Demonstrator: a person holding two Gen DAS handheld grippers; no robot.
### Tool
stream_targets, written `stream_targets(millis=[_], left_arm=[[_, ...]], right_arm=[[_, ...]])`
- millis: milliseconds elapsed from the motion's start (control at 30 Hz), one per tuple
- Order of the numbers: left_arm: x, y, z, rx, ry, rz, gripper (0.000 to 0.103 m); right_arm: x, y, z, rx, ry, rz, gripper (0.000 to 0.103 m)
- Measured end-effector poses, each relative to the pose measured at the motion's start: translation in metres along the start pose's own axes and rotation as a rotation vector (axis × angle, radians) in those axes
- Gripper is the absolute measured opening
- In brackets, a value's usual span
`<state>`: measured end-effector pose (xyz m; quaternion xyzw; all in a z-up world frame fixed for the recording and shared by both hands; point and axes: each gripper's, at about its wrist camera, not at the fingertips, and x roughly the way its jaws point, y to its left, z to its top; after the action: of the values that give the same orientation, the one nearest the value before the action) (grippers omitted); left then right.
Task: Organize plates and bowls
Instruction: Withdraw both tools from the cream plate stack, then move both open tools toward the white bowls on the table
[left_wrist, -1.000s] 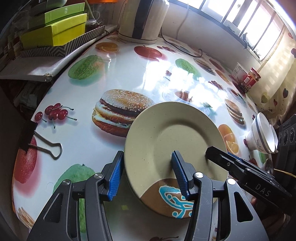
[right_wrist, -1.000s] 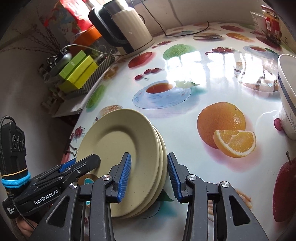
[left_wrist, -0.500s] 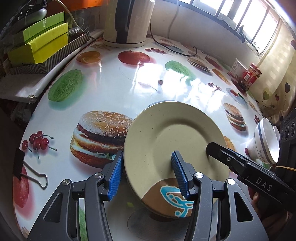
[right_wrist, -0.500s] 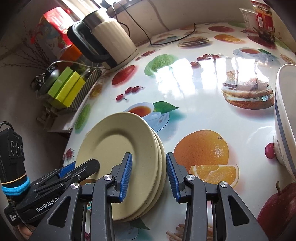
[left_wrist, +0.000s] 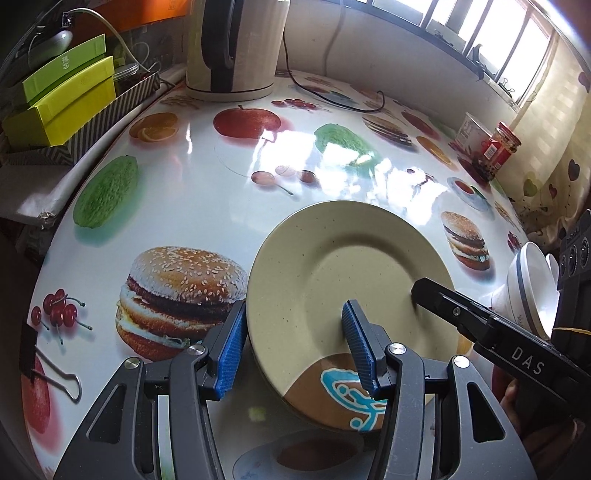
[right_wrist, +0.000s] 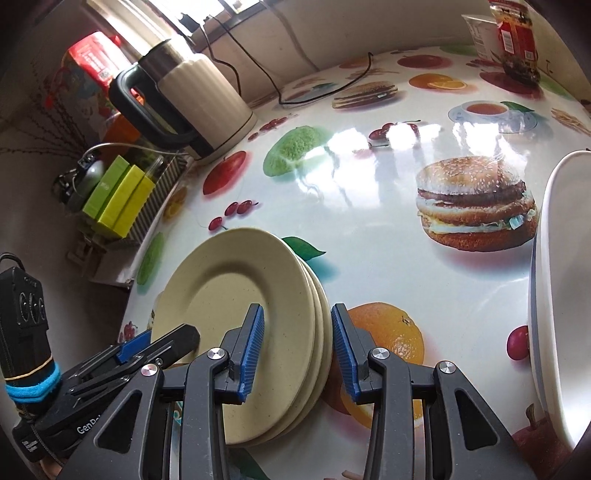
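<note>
**Plate stack held at 2 rims above bench**

Found a stack of 3 beige plates (right_wrist: 236, 295) tilted over the printed bench (right_wrist: 369, 229), near the bench's front edge. Noted a brown patch with a blue motif on the top plate's near rim in the left wrist view. Saw a shadow on the bench under that near rim, so judged this side raised. Cannot tell whether the far rim touches the bench.

Found the left gripper (left_wrist: 293, 332) astride the stack's near-left rim. Saw 1 of its blue fingers (left_wrist: 231, 350) at the outer edge and the other pressed on the top plate's face. Judged the fingers closed on the stack.

Found the right gripper (right_wrist: 298, 325) astride the opposite rim. Saw 1 pad flat on the top plate and the other just beside the lowest plate's underside, with all 3 rims between them. Judged these fingers also clamped on the stack.

Located 2 nested white bowls (left_wrist: 532, 291) with a blue band to the right of the stack, apart from it and lying tipped on their side.

Recorded at the bench's far side a cream kettle (left_wrist: 236, 48) with a black handle, and green boxes (left_wrist: 62, 99) in a striped tray off the left edge. Recorded a red-lidded jar (left_wrist: 498, 147) at the far right and a binder clip (left_wrist: 48, 369) at the near-left edge.
</note>
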<state>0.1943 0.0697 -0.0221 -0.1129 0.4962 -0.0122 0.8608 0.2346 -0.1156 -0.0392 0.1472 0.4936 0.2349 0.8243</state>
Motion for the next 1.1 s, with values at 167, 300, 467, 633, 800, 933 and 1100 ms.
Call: stream_targets(millis=[167, 300, 467, 633, 800, 933, 1100], left_arm=[[-0.003, -0.003, 0.001, 0.021, -0.016, 0.013, 0.053], [-0.012, -0.007, -0.002, 0.045, -0.039, 0.037, 0.053], [-0.034, -0.014, -0.010, 0.071, -0.091, 0.068, 0.053], [-0.053, -0.023, -0.019, 0.084, -0.112, 0.064, 0.053], [-0.070, -0.039, -0.026, 0.107, -0.141, 0.047, 0.053], [-0.080, -0.054, -0.030, 0.131, -0.158, 0.021, 0.053], [-0.085, -0.073, -0.033, 0.158, -0.161, 0.002, 0.053]], right_arm=[[-0.001, -0.002, 0.000, 0.001, -0.010, 0.002, 0.037], [-0.005, -0.007, 0.000, 0.025, -0.018, -0.021, 0.044], [-0.025, -0.007, -0.004, 0.019, -0.057, -0.068, 0.048], [-0.048, -0.001, -0.011, 0.004, -0.096, -0.077, 0.050], [-0.069, 0.006, -0.019, -0.020, -0.131, -0.096, 0.052], [-0.091, 0.003, -0.024, -0.021, -0.165, -0.112, 0.053], [-0.118, -0.006, -0.029, -0.024, -0.203, -0.144, 0.057]])
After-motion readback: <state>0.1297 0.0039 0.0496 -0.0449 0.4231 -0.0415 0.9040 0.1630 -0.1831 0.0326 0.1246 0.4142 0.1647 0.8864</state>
